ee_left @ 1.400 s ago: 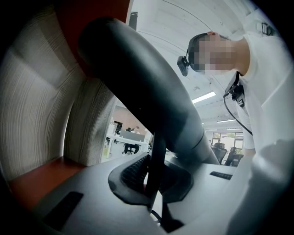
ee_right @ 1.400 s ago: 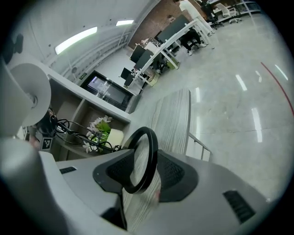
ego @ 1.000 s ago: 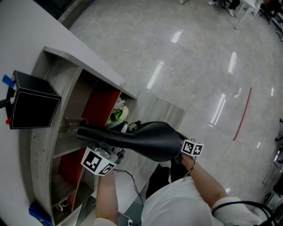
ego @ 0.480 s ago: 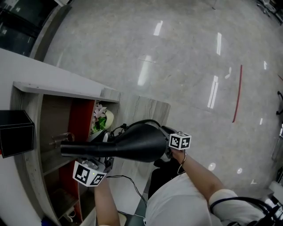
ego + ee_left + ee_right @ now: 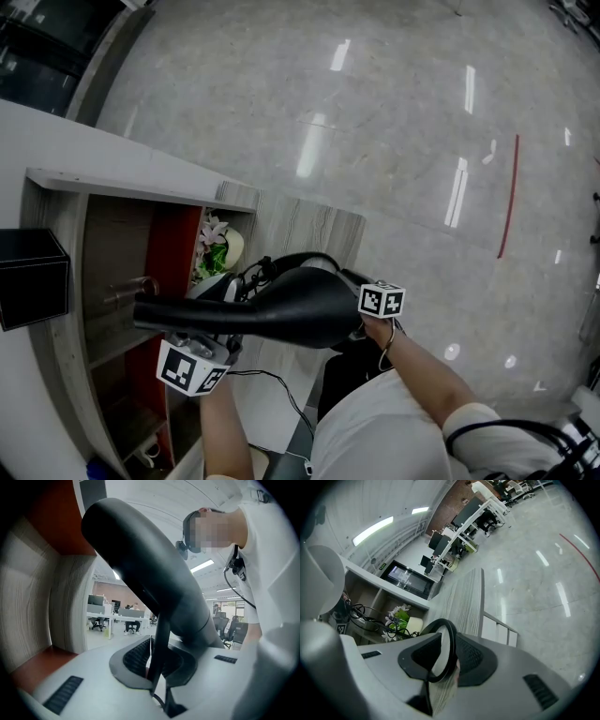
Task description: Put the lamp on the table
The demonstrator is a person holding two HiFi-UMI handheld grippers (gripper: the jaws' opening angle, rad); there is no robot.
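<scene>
Head view, left to right. White table top (image 5: 56,155), far left, bearing a black box (image 5: 33,291) at the frame edge. Wooden shelf unit (image 5: 103,234) just beside it, with a red panel (image 5: 173,253) and a pot of flowers (image 5: 216,251) in one compartment. Left gripper (image 5: 217,330), near side of the shelf, jaws together and clamped on a thin black bar of the lamp (image 5: 281,305). The lamp is carried in the air, lying roughly level in front of the shelf; its narrow end points left and its wide end right, and it does not rest on anything. Right gripper (image 5: 354,323), at the wide end: its jaws have just been closing and now pinch the lamp's thin black ring, which stands between the pads. Grey polished floor (image 5: 403,141) beyond, with a red line (image 5: 506,197) at far right. Change noted: a second ago the right jaws stood wider; the lamp itself hangs much as before. Assessment: with both ends gripped the lamp looks secured for carrying, and the move left onto the table top is still to do.
</scene>
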